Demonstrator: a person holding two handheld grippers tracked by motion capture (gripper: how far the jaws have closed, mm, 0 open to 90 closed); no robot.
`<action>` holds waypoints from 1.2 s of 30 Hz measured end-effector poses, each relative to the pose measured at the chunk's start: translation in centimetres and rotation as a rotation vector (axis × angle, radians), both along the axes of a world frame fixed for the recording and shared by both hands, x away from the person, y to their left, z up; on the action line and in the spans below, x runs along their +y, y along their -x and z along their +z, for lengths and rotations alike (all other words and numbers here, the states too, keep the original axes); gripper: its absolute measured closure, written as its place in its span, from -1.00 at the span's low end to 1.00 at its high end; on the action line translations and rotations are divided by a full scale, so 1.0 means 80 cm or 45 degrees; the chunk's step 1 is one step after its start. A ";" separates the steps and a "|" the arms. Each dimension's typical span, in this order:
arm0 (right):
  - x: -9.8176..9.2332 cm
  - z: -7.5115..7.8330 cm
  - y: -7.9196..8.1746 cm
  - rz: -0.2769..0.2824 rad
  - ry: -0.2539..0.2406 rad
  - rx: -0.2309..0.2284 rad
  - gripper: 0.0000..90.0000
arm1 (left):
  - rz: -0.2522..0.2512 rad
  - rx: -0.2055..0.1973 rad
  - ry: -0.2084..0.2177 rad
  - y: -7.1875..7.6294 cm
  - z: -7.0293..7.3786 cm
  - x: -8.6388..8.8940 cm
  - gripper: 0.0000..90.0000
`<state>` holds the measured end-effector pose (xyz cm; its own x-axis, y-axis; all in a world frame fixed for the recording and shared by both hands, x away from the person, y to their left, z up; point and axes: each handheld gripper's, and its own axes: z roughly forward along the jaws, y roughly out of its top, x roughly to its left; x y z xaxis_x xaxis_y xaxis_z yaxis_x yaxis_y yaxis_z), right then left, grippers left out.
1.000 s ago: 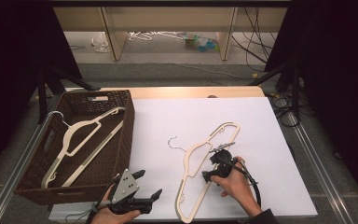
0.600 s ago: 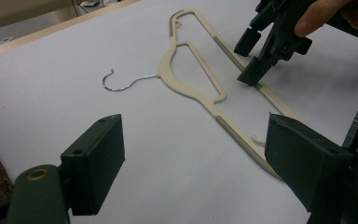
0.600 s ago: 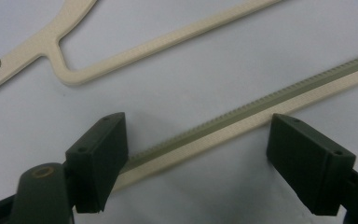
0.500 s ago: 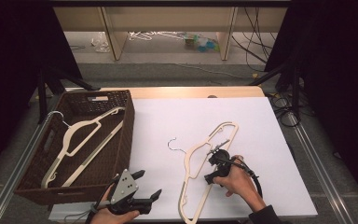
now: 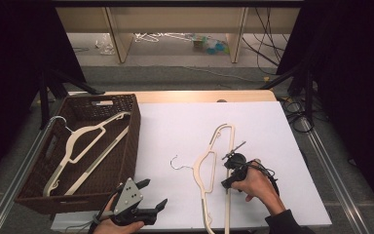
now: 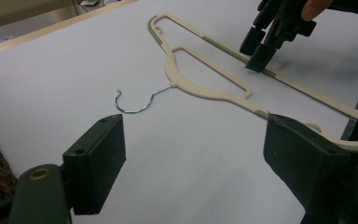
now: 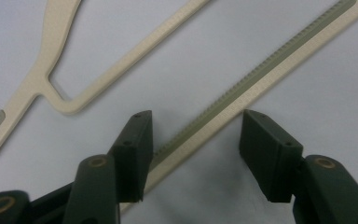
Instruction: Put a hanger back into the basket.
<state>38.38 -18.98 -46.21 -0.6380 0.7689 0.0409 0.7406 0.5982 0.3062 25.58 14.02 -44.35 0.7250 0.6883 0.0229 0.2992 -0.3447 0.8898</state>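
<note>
Two pairs of black jaws stand open over the white table (image 5: pixel 185 126). Those of the right gripper (image 7: pixel 193 140) are parted wide and hold nothing; in the right gripper view they straddle the ribbed straight bar of a cream hanger (image 5: pixel 209 165), one jaw at the bar's edge and the other set off to the side of it, the tips down close to the table. In the high view the right hand (image 5: pixel 255 183) keeps this gripper over the bar near the table's front right, a cable looping behind the wrist. The left gripper (image 5: pixel 151 197) is also spread wide and empty; in the left gripper view its jaws frame bare table, with the hanger's metal hook (image 6: pixel 137 100) lying just beyond them and one end of the hanger running past the right-hand jaw. This gripper sits at the front edge of the table, just beside the near corner of a basket, with a grey three-cornered plate on top and the left hand (image 5: pixel 112 222) under it. The hanger on the table lies flat, its hook pointing toward the basket side. A dark brown woven basket (image 5: pixel 126 146) stands along the table's left side, and inside it lies a second cream hanger (image 5: pixel 85 146), set slantwise with its metal hook toward the far left corner.
</note>
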 end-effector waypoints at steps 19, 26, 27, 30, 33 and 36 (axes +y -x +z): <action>-0.005 0.002 -0.002 0.094 0.047 0.015 0.34 | -0.006 -0.008 -0.017 0.000 -0.001 0.002 -0.50; -0.014 0.004 -0.006 0.134 0.038 0.021 0.59 | -0.022 -0.013 -0.047 0.001 -0.001 0.003 -0.49; -0.016 0.005 -0.007 0.134 0.040 0.025 0.63 | -0.020 -0.008 -0.043 0.001 -0.001 0.002 -0.49; -0.021 0.005 -0.009 0.151 0.029 0.025 0.71 | -0.015 -0.001 -0.039 0.000 -0.002 0.002 -0.49; -0.022 0.005 -0.012 0.179 0.027 0.030 0.73 | -0.009 0.001 -0.028 0.000 -0.002 0.002 -0.49; -0.020 0.005 -0.010 0.200 0.048 0.018 0.73 | -0.023 0.001 -0.042 0.000 -0.002 0.002 -0.49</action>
